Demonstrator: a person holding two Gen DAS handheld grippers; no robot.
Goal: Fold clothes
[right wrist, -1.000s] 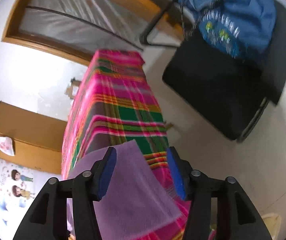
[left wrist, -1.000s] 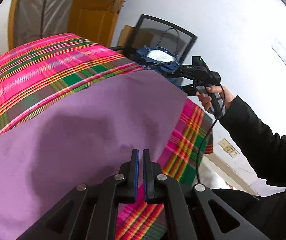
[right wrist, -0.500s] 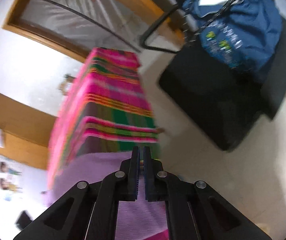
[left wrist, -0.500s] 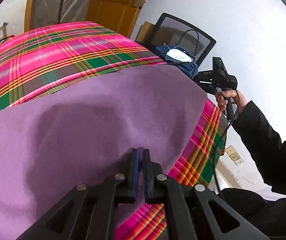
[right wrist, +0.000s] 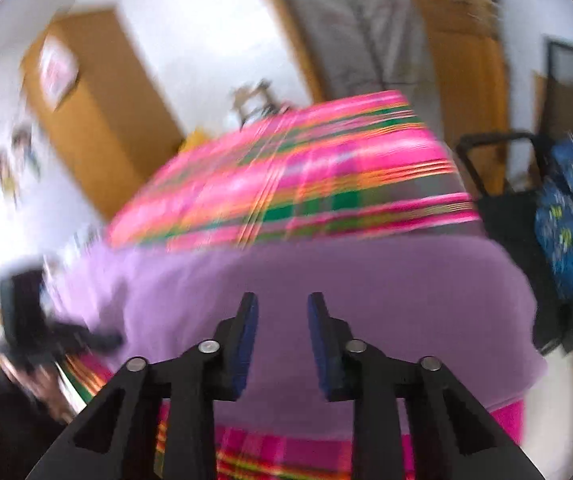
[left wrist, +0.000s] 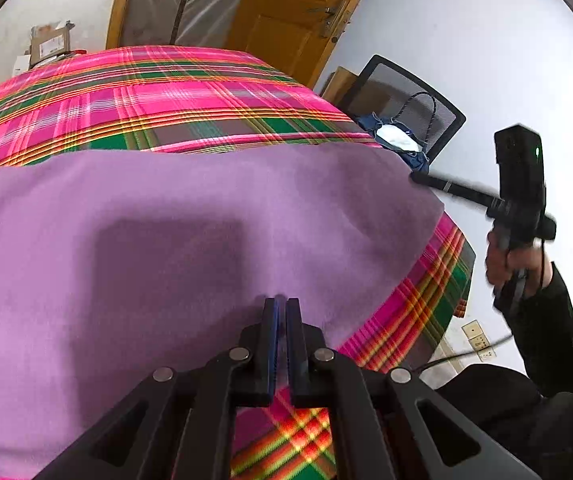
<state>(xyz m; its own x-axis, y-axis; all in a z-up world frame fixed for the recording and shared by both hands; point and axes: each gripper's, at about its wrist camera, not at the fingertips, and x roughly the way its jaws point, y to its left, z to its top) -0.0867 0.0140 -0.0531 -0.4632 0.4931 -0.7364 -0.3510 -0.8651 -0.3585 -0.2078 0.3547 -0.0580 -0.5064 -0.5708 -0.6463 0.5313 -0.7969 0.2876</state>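
Left wrist view: we see the purple cloth [left wrist: 190, 240] spread flat over most of the near part of the table [left wrist: 158, 96], which wears a pink-green plaid cover. The cloth's right edge falls just short of the table's right side, where plaid shows. The left gripper [left wrist: 281, 308] has its jaws clenched, fingertips right at the cloth's near edge; we think a bit of that hem is nipped between the pads, but the contact is too small to be sure. The right gripper [left wrist: 418, 178] sits off to the right, blurred, its tip near the cloth's far right corner, held by a hand [left wrist: 512, 260] in a black sleeve [left wrist: 546, 320]. Behind it, a black chair [left wrist: 410, 108] with a blue bag [left wrist: 396, 142] on the seat. An orange door [left wrist: 286, 12] stands at the back.

Right wrist view: heavy blur. The right gripper [right wrist: 282, 308] has its jaws parted, having just been opening, with nothing between them; cloth [right wrist: 326, 280] lies below and beyond the fingertips, apart from the pads. The cloth covers the near table end, plaid beyond it. The left gripper [right wrist: 102, 338] shows as a dark smear at the cloth's left edge. Chair [right wrist: 498, 184] and bag [right wrist: 566, 216] at right, a wooden cabinet [right wrist: 94, 120] at left.
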